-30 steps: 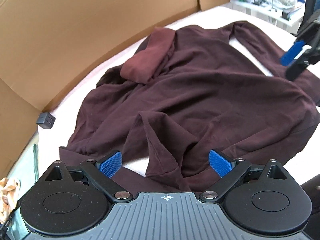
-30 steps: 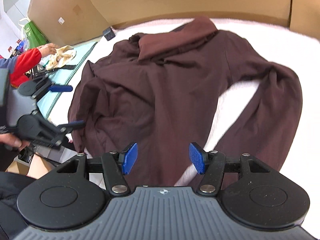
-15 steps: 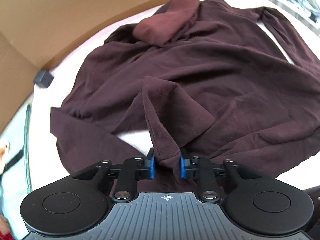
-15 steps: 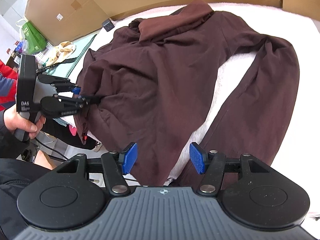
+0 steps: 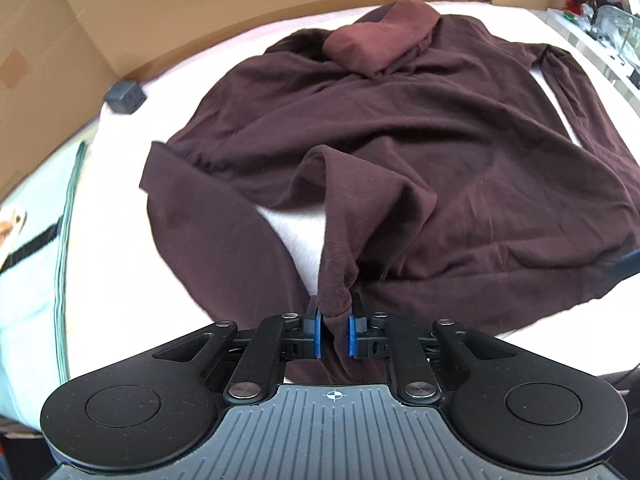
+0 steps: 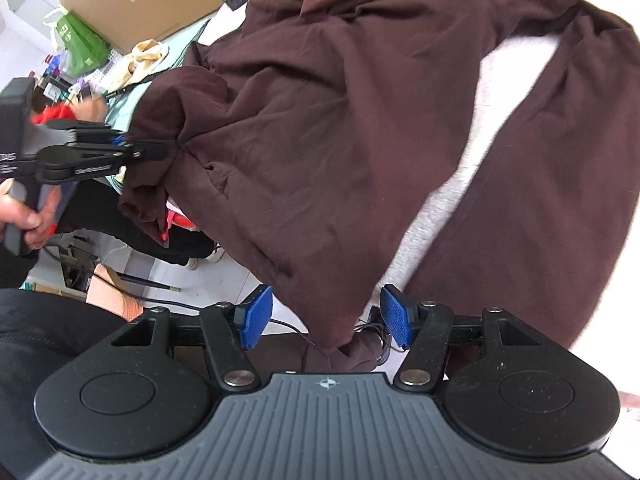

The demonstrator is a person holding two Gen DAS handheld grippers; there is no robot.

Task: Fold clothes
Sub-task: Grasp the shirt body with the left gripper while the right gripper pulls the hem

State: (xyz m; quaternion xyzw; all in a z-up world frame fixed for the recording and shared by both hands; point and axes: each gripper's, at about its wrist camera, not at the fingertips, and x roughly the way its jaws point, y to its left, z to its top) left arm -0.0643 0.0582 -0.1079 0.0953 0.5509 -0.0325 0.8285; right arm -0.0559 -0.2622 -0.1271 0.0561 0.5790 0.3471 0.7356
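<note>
A dark maroon turtleneck sweater (image 5: 440, 140) lies spread on the white bed (image 5: 120, 280), collar at the far side. My left gripper (image 5: 334, 328) is shut on a raised fold of its near sleeve, both blue pads pressing the cloth. The right wrist view shows the sweater (image 6: 340, 120) with that left gripper (image 6: 160, 150) pinching the sleeve at its left side. My right gripper (image 6: 326, 320) stands open at the bed's near edge. A corner of the sweater's hem (image 6: 340, 320) hangs between its blue pads (image 6: 256, 320) without touching them.
A cardboard wall (image 5: 200, 8) runs behind the bed. A small dark grey box (image 5: 124, 98) and a pale green cloth (image 5: 32, 240) lie to the left. A person's hand (image 6: 24, 216) holds the left gripper. Below the bed edge are floor and cables (image 6: 160, 272); a green bag (image 6: 76, 36) stands beyond.
My left gripper's jaws went from wide open to shut on the sleeve fold, and it rolled and shifted. My right gripper sank toward the hem, which now hangs between its pads.
</note>
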